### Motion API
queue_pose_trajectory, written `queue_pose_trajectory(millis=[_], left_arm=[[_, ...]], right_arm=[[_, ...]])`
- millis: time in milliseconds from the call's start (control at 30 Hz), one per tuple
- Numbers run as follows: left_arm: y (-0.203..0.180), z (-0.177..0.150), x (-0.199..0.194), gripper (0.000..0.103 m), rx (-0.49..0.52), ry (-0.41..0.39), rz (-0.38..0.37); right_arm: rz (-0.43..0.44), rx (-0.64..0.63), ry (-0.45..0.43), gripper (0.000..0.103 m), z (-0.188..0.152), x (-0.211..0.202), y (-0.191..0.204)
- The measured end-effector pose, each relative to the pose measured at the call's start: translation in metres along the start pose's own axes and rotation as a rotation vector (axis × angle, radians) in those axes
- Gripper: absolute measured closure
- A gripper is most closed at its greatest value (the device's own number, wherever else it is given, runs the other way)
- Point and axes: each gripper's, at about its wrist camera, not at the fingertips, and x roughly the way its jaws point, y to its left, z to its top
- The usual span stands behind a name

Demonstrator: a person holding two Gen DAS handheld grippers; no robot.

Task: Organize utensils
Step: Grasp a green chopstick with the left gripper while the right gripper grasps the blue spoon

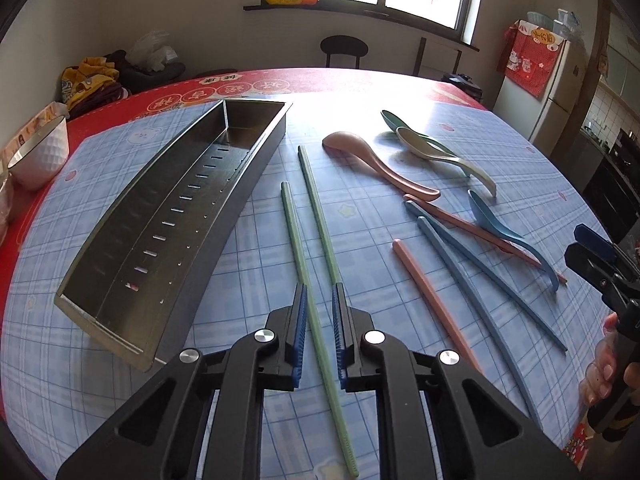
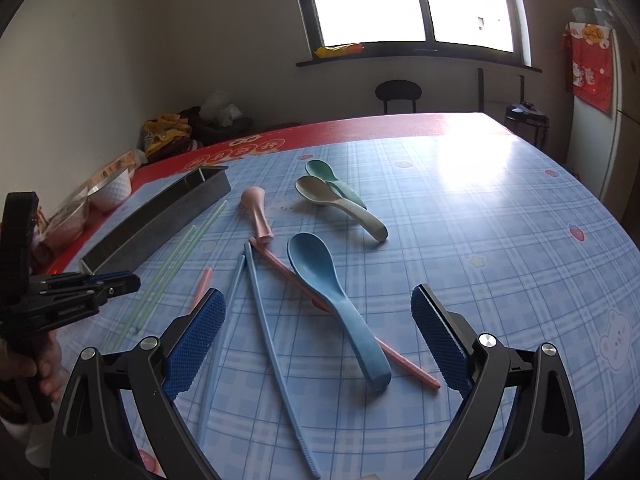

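Left wrist view has the left gripper (image 1: 320,320) narrowed astride, not yet pinching, a green chopstick (image 1: 316,312) beside the empty steel tray (image 1: 256,164), while the right gripper (image 2: 318,340) gapes above the blue spoon (image 2: 340,300).

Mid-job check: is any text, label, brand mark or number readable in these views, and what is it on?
Nothing reads with certainty.
Red tablecloth border: white characters in round medallions, upside down, blurred.
Red cloth on the fridge: yellow round sign with characters, too small.
Left gripper: embossed lettering on its side, too small.
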Motion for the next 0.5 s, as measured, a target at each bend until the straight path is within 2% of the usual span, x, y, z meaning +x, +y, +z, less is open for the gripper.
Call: queue_pose_trajectory(millis=[300, 400, 500], left_arm=[[0.003, 0.015, 0.032, 0.091, -0.010, 0.087, 0.056], [0.000, 0.018, 0.035, 0.091, 0.020, 0.084, 0.088], [-0.002, 0.016, 0.034, 0.095, 0.045, 0.081, 0.083]], right_arm=[[0.047, 0.010, 0.038, 0.012, 0.001, 0.010, -0.003], [0.057, 0.008, 0.044, 0.012, 0.000, 0.011, -0.003], [0.070, 0.014, 0.051, 0.012, 0.000, 0.013, -0.005]])
